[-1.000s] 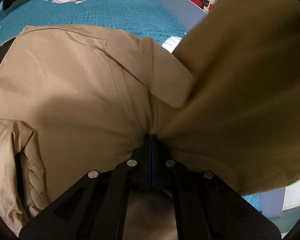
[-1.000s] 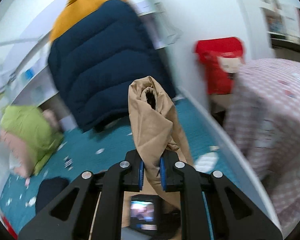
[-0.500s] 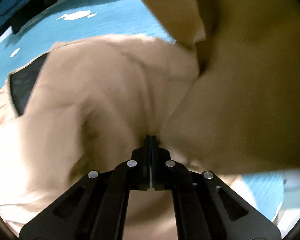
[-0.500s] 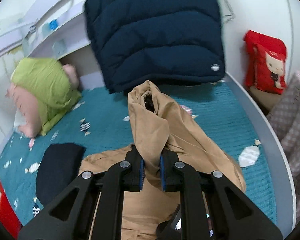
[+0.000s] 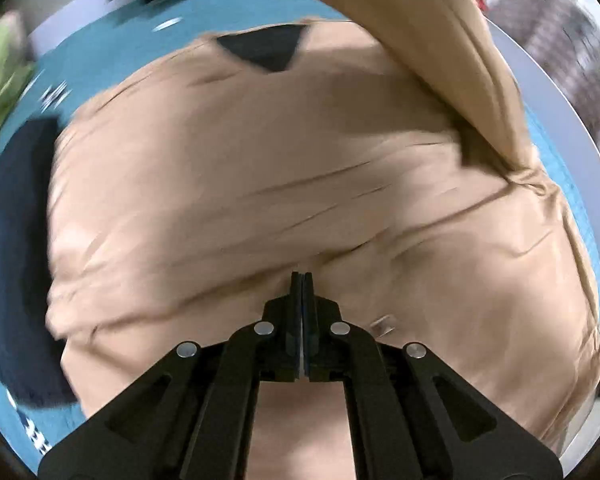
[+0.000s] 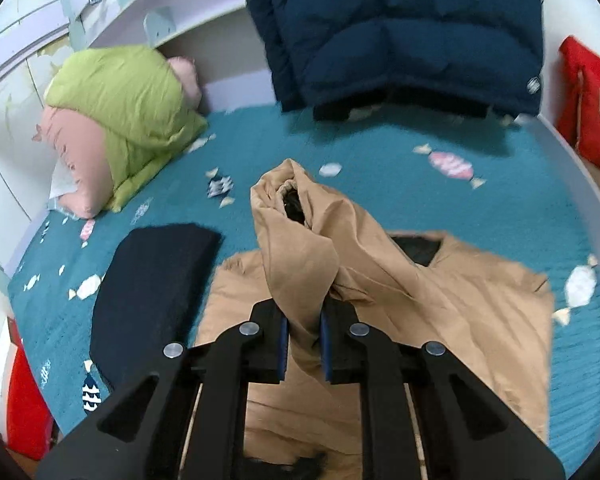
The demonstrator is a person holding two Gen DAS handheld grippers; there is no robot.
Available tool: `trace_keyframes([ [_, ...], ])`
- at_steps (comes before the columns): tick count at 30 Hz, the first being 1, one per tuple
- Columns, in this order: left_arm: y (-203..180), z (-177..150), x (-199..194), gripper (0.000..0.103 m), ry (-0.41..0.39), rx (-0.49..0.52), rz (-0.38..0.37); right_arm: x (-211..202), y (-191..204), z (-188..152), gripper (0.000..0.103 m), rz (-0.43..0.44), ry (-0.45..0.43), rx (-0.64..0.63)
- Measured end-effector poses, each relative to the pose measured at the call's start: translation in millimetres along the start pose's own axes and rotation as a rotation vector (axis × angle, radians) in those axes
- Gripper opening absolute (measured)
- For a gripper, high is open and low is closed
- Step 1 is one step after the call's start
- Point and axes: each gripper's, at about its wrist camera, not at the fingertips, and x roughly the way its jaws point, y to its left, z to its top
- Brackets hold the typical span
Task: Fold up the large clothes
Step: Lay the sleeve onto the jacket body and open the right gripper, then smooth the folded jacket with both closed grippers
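1. Right wrist view only: green quilted pillow (image 6: pixel 132 116) with a pink cushion (image 6: pixel 80 160) at the bed's far left corner, and a navy puffer jacket (image 6: pixel 400 28) hanging over the far end. The left wrist view gives these only as blurred scraps at its top edge.
2. Large tan cotton jacket (image 6: pixel 480 320) lies spread on the teal candy-print bed cover (image 6: pixel 340 148); its black inner lining (image 6: pixel 420 250) shows at the collar in both views.
3. Right gripper (image 6: pixel 303 340): jaws clenched on the bunched tan sleeve (image 6: pixel 296 248), which stands up above them with its cuff opening facing the camera.
4. Left gripper (image 5: pixel 301 320): jaws pressed tight together, their tips at a ridge of the tan fabric (image 5: pixel 260 200); cannot tell whether any cloth is actually pinched.
5. Left wrist view is motion-blurred. A lifted tan fold (image 5: pixel 440 40) crosses the top right and hides the bed behind it.
6. Folded dark navy garment (image 6: pixel 152 300) lies just beside the jacket's left edge, touching or nearly so; cannot tell which.
7. Lower part of the jacket is cut off behind the gripper bodies in both views.
8. White bed rail (image 6: pixel 592 184) curves along the right; a red printed cushion (image 6: pixel 588 104) sits beyond it. Bare bed cover lies between the jacket and the hanging puffer, and a narrow strip along the right rail.
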Motion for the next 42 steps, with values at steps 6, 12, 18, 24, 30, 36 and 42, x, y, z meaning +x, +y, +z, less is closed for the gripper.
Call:
trace_keyframes([
  [6,68,-24,-13,0.001,0.011,-0.148,0.060,31,15,-20,0.012,0.047,0.096,0.005],
  [12,109,-25,-29,0.001,-0.042,-0.286,0.113,63,31,-54,0.014,0.070,0.188,0.013],
  [18,128,9,-36,0.001,-0.074,-0.329,0.158,85,32,-82,0.076,0.282,0.355,0.142],
  [24,128,25,-59,0.001,-0.152,-0.316,0.174,27,9,-61,0.082,0.340,0.172,0.157],
  [30,103,56,-57,0.001,-0.202,-0.326,0.062,-33,-35,-57,0.078,0.010,-0.108,0.088],
  [36,53,81,-22,0.001,-0.241,-0.317,-0.118,-12,-73,-84,0.029,-0.163,-0.067,0.121],
  [42,24,57,55,0.002,-0.151,-0.337,-0.140,44,-95,-135,0.001,-0.188,0.086,0.119],
])
